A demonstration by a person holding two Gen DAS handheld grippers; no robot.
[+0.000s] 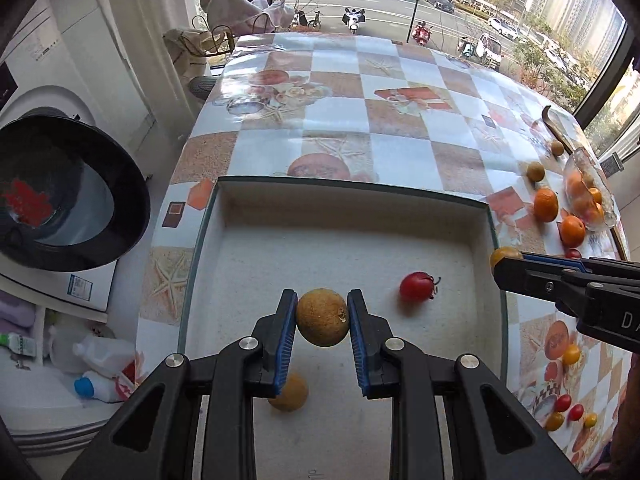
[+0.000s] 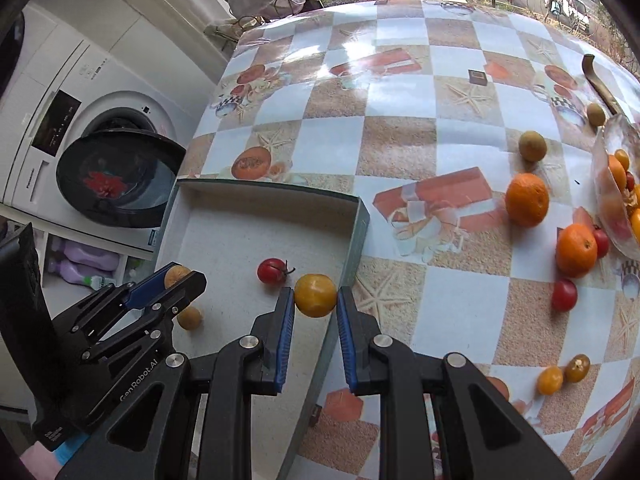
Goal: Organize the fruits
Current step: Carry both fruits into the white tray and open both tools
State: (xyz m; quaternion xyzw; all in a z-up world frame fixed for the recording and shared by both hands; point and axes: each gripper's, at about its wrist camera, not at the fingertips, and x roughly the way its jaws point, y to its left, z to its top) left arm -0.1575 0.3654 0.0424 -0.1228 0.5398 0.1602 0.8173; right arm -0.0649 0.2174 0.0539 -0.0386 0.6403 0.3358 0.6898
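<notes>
My left gripper is shut on a brown longan and holds it above the white floor of the shallow box. A second longan and a red cherry tomato lie in the box. My right gripper is shut on a yellow cherry tomato, over the box's right wall. From the right wrist view the left gripper shows at the left with its longan. In the left wrist view the right gripper reaches in from the right.
Two oranges, longans, and red and yellow cherry tomatoes lie on the checked tablecloth. A glass bowl of fruit stands at the right edge. A washing machine with its door open is left of the table.
</notes>
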